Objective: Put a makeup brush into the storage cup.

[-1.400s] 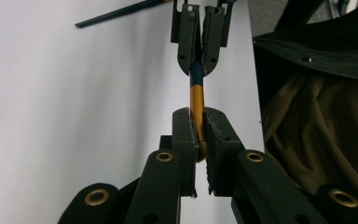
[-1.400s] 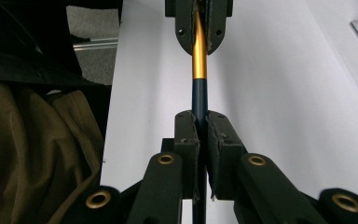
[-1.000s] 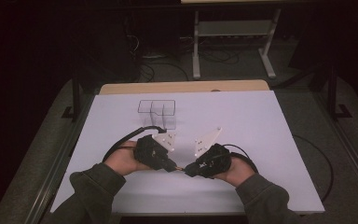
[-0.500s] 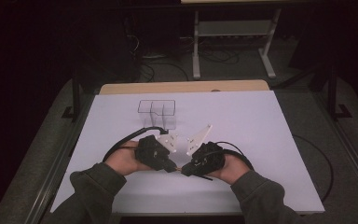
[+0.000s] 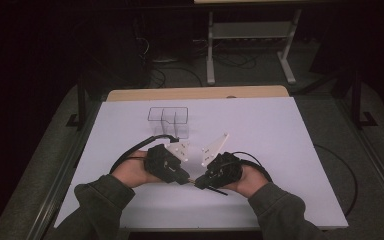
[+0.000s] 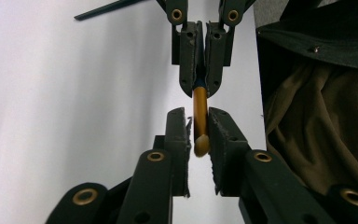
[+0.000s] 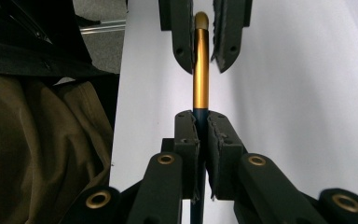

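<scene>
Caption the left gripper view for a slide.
Left gripper open around the gold end of a slim pen that the right gripper clamps.

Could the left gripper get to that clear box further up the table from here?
Probably yes. The left gripper has bare table between it and the clear box. But its fingers sit around the gold pen that the right gripper clamps, so it must back off first.
</scene>
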`<state>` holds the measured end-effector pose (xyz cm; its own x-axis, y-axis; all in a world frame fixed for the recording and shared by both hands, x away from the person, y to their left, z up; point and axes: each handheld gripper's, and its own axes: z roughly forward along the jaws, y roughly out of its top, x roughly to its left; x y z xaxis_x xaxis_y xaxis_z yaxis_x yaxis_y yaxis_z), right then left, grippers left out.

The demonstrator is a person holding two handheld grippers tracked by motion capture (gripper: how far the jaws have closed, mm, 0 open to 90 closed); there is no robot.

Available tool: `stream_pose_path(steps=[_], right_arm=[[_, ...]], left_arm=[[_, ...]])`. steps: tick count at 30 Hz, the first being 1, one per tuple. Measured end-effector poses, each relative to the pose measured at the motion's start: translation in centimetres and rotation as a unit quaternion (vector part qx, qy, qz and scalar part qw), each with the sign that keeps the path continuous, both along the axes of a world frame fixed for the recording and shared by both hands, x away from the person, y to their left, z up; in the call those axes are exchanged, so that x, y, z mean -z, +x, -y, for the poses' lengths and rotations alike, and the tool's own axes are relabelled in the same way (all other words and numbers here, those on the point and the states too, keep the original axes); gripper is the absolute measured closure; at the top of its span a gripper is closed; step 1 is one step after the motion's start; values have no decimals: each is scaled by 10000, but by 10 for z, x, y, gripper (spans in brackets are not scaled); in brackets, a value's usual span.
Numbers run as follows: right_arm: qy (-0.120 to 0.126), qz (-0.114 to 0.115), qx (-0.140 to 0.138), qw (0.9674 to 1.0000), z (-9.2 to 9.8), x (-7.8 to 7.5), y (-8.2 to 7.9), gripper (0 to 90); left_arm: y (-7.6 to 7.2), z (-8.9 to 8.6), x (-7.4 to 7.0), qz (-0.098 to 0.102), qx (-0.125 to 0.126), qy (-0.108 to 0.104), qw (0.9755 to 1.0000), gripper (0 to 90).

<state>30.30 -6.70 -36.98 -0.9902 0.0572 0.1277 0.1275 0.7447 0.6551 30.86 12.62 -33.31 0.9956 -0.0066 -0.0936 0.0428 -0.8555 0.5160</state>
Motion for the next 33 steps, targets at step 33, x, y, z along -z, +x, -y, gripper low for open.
stream_pose_path(steps=[33], right_arm=[[-30,-66,-48,10000,-1,1,0,827]], left_arm=[[0,-2,-4,-10,9,-84,10000,751]])
